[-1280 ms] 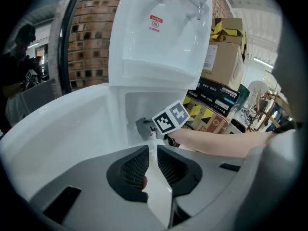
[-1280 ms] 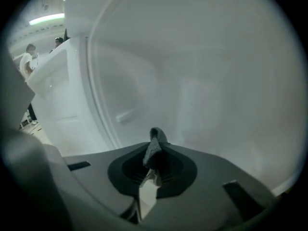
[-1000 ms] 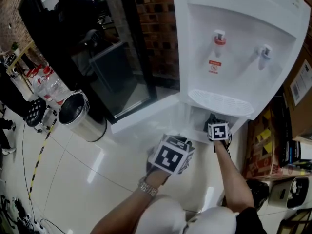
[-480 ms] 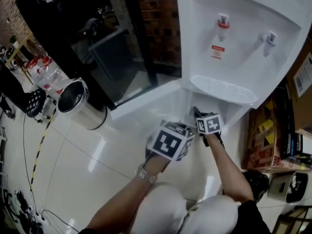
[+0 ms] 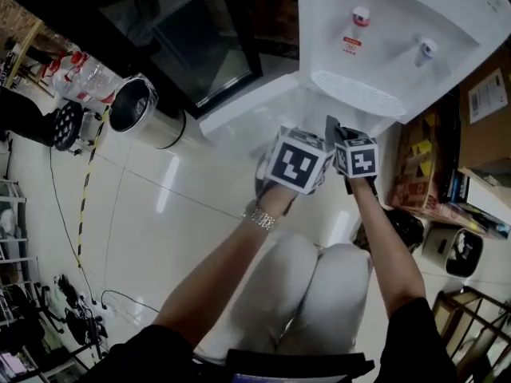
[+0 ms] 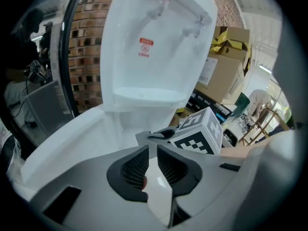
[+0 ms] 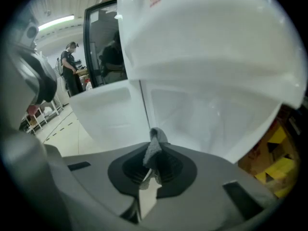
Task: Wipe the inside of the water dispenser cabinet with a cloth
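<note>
The white water dispenser stands ahead with its lower cabinet door swung open to the left. My right gripper is shut on a small grey cloth, held just outside the white cabinet interior. In the head view the right gripper hangs below the drip tray, close beside my left gripper. The left gripper has its jaws together with nothing between them; the right gripper's marker cube and the cloth show just beyond it.
A steel bin stands left of the open door, with water bottles beyond it. Cardboard boxes and yellow packs crowd the dispenser's right side. Cables lie on the tiled floor. A person stands far off.
My right gripper with the cloth has come back out of the cabinet and moved left, close to the left gripper. The head view has pulled back and up from the dispenser.
</note>
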### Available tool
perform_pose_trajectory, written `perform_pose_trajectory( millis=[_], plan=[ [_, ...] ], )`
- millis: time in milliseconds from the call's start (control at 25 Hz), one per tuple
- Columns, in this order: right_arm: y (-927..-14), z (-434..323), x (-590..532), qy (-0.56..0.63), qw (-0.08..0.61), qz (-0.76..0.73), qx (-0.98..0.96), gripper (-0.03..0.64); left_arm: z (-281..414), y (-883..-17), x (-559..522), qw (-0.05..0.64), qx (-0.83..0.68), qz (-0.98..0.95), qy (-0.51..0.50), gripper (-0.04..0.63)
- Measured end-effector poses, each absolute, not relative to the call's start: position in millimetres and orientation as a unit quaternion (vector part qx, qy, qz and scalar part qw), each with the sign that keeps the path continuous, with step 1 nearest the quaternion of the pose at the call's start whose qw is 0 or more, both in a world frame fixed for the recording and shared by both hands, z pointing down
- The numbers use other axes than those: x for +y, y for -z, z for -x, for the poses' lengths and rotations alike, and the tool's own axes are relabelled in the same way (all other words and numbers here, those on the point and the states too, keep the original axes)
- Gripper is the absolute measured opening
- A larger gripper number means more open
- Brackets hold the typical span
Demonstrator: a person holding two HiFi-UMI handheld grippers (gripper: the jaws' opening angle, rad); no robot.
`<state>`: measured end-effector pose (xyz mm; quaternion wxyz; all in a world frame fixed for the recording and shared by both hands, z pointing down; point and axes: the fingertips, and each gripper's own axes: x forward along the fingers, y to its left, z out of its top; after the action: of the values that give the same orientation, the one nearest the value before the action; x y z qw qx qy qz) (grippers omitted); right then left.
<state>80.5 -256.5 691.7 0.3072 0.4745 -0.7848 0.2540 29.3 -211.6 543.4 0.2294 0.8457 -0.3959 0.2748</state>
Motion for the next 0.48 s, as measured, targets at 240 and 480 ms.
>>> perform_pose_trajectory(
  millis=[240,480],
  plan=[
    [-520.5,-99.3,-188.0,-0.299,0.279,-0.514,-0.754,0.011,-37.3,-384.6,-175.2,0.227,-0.392,-0.852,-0.263,0.057],
    [-296.7,-104.6,-146.8,-0.309,0.195,-0.549,-0.752,0.011,-54.5,-203.2,-139.2,0.221,-0.381,-0.861,-0.254,0.057]
  ],
)
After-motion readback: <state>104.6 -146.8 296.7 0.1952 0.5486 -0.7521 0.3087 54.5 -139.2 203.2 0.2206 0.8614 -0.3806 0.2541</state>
